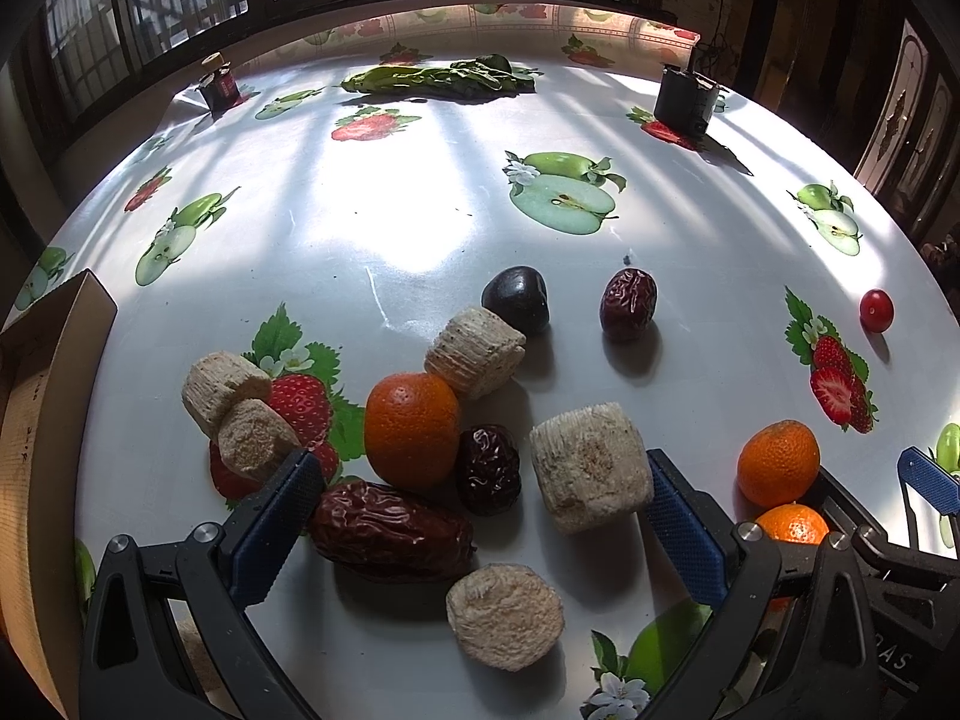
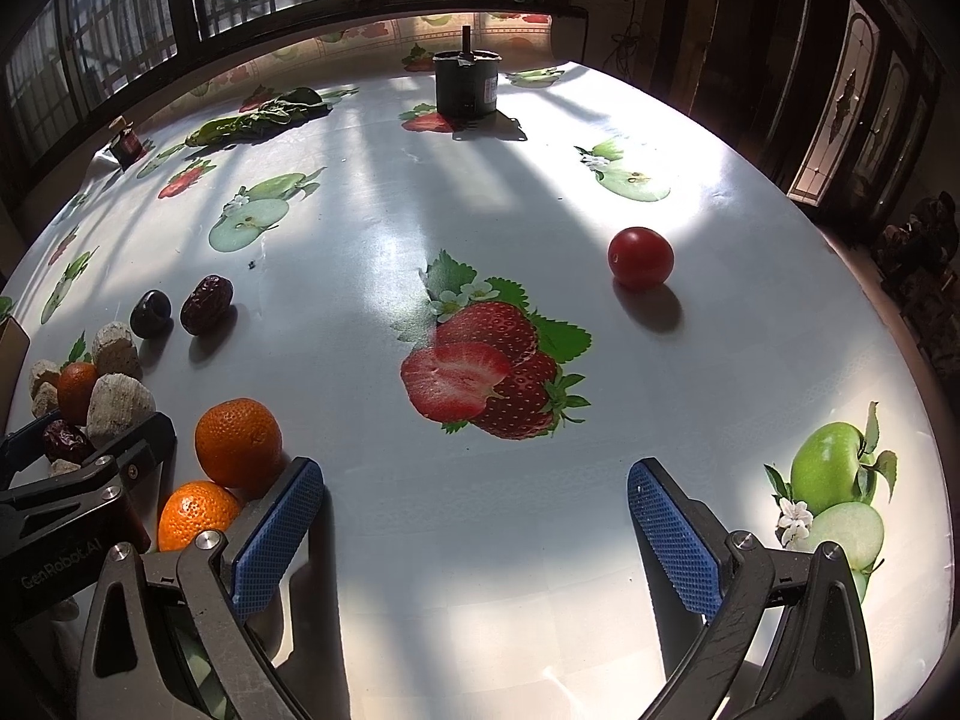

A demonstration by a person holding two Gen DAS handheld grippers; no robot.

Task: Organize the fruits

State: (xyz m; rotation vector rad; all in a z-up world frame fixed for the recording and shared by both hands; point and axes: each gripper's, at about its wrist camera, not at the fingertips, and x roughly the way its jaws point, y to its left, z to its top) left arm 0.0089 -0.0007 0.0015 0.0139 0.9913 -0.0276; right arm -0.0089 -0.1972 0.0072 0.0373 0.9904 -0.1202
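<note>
My left gripper (image 1: 480, 498) is open above a cluster on the table: a large wrinkled date (image 1: 390, 531), a smaller date (image 1: 487, 469), a mandarin (image 1: 411, 427) and several beige fibrous cylinders (image 1: 591, 468). Farther off lie a dark plum (image 1: 517, 298) and another date (image 1: 628, 302). Two mandarins (image 1: 777, 462) sit at the right, beside my right gripper (image 2: 474, 510), which is open over bare tablecloth. Those mandarins (image 2: 239, 443) touch its left finger. A red cherry tomato (image 2: 640, 257) lies alone ahead to the right.
A cardboard box (image 1: 54, 372) stands at the left table edge. Leafy greens (image 1: 444, 79), a small dark jar (image 1: 219, 87) and a black cylindrical device (image 2: 467, 84) sit at the far side. The tablecloth (image 2: 480, 210) carries printed fruit pictures. Windows run behind the table.
</note>
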